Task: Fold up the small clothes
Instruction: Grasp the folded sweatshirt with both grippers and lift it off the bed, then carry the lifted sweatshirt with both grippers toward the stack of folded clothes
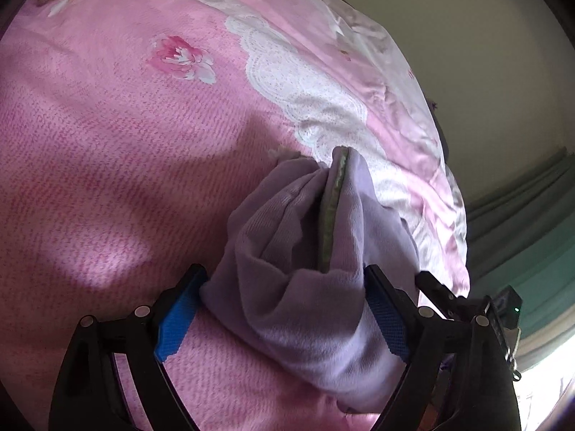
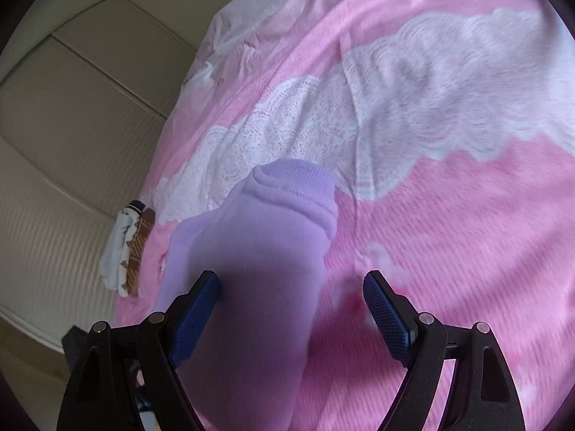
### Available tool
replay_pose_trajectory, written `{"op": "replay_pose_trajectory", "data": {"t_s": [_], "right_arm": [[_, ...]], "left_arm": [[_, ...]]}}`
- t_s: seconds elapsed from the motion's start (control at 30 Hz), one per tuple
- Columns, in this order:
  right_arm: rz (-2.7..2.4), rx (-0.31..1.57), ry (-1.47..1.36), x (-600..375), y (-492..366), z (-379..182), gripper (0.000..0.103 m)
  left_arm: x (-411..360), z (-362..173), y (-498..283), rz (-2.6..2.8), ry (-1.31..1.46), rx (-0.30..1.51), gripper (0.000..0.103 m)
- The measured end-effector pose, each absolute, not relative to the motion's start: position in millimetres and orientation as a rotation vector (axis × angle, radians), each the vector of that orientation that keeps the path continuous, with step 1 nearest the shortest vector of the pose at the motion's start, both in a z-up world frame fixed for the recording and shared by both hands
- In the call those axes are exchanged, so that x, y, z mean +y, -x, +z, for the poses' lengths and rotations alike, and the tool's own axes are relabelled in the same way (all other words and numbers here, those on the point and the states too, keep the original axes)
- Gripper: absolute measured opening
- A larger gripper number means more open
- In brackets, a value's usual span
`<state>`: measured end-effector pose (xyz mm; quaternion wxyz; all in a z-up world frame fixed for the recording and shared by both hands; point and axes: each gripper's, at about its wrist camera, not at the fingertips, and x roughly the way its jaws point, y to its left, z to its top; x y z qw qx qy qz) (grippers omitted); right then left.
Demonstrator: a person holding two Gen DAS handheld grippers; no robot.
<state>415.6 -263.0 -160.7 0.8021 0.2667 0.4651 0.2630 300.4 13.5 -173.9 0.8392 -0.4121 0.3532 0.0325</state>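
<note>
A small lilac garment (image 1: 298, 244) with a green inner trim lies bunched on the pink bedspread (image 1: 107, 143). In the left wrist view it fills the wide gap between the blue pads of my left gripper (image 1: 284, 287), whose jaws stand open around it. In the right wrist view the same lilac garment (image 2: 258, 251) lies folded under my right gripper (image 2: 291, 287). Its jaws are wide open; the left pad (image 2: 196, 318) touches the cloth and the right pad is over bare bedspread.
The bedspread (image 2: 449, 233) has a white lace-pattern band. A folded stack of small clothes (image 2: 125, 248) lies at the bed's edge, next to a cream wardrobe (image 2: 72, 125). A green curtain (image 1: 521, 222) and a bright window are at the right of the left wrist view.
</note>
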Motion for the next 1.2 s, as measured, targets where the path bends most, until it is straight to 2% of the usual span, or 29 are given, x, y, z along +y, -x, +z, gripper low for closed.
{"op": "replay_pose_trajectory", "data": {"t_s": [0.13, 0.27, 0.33, 0.4, 0.43, 0.5, 0.6, 0.8, 1.2], "right_arm": [[0.644, 1.041, -0.649, -255, -441, -178, 0.083], [0.711, 1.086, -0.707, -245, -462, -193, 0.084], [0.733, 1.106, -0.69, -235, -468, -194, 0.086], [0.741, 1.112, -0.651, -228, -466, -191, 0.084], [0.745, 1.107, -0.63, -224, -465, -188, 0.08], [0.718, 1.095, -0.623, -223, -459, -187, 0.062], [0.703, 1.058, -0.641, -229, -448, -180, 0.047], [0.659, 1.003, -0.563, -215, -431, -144, 0.038], [0.699, 0.941, -0.554, -156, -395, -75, 0.037]], "left_arm": [[13, -175, -303, 0.088, 0.881, 0.721, 0.085], [10, -176, -307, 0.1, 0.869, 0.707, 0.079], [9, -176, -308, 0.105, 0.865, 0.702, 0.074], [8, -176, -308, 0.102, 0.863, 0.699, 0.062], [8, -176, -308, 0.098, 0.857, 0.7, 0.058], [8, -176, -309, 0.095, 0.84, 0.705, 0.049], [12, -172, -306, 0.073, 0.826, 0.706, 0.044], [20, -153, -294, 0.063, 0.818, 0.712, 0.04], [81, -83, -242, 0.048, 0.809, 0.623, 0.04]]}}
